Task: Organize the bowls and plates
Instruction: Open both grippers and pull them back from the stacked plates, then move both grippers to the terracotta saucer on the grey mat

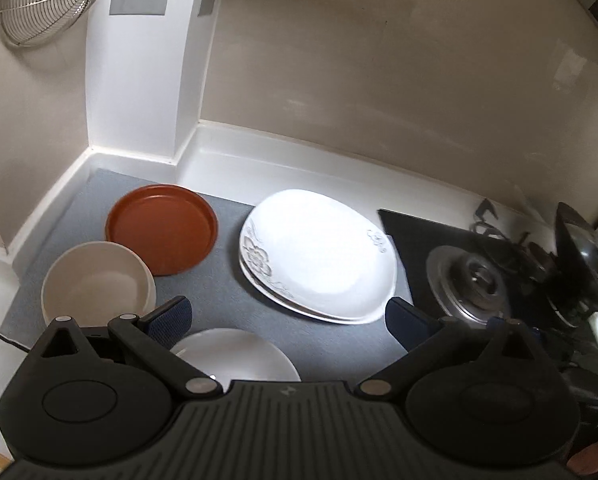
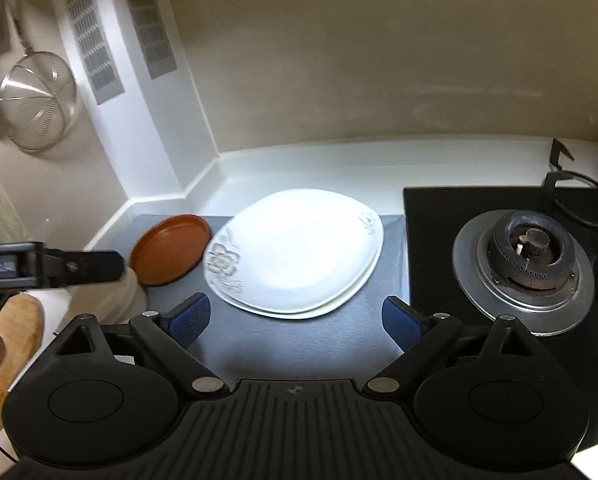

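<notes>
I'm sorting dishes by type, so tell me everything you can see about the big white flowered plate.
The flowered plate is large, white, glossy like glazed ceramic, rounded-square in outline. A grey flower motif marks its left rim and a smaller one its far right corner. It lies flat, face up and empty, stacked on a second similar plate whose edge shows beneath. The stack rests on the grey mat, between the brown plate and the stove. Neither gripper touches it.

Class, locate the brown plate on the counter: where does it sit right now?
In the left wrist view the brown plate lies at the mat's back left, behind the beige bowl and left of the stacked white floral plates.
</notes>
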{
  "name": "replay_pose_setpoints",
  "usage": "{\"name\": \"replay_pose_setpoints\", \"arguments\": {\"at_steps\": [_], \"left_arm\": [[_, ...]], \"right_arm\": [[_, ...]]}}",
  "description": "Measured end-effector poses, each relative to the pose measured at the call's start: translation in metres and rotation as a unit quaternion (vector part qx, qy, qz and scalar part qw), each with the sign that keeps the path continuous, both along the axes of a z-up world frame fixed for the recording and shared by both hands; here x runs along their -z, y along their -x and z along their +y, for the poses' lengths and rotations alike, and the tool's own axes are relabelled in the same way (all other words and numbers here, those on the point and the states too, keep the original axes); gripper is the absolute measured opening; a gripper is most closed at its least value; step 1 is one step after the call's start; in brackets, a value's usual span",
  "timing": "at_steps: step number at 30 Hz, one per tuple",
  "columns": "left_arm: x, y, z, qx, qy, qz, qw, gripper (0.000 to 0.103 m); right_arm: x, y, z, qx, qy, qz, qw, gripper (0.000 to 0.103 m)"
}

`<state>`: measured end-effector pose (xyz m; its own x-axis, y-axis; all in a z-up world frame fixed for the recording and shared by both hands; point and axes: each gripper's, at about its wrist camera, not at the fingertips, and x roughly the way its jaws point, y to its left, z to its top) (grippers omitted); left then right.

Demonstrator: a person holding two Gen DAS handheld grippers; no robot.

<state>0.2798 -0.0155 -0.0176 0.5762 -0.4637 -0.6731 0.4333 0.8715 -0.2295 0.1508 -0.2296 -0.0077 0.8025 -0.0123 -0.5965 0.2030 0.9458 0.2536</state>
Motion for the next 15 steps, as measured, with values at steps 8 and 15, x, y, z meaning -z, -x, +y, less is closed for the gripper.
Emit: {"name": "replay_pose_setpoints", "arguments": {"at_steps": [8, 15], "left_arm": [[-0.016, 0.016, 0.020, 0.022, -0.001, -0.026, 0.9994, 0.103], [-0.026, 0.021, 0.040, 0.040, -0.001, -0.046, 0.9981, 0.103]], "right_arm": [[-0.025, 0.020, 0.029, 0.019, 0.030, -0.026, 0.999, 0.095], [-0.041, 0.028, 0.058, 0.019, 0.054, -0.041, 0.998, 0.096]]}}
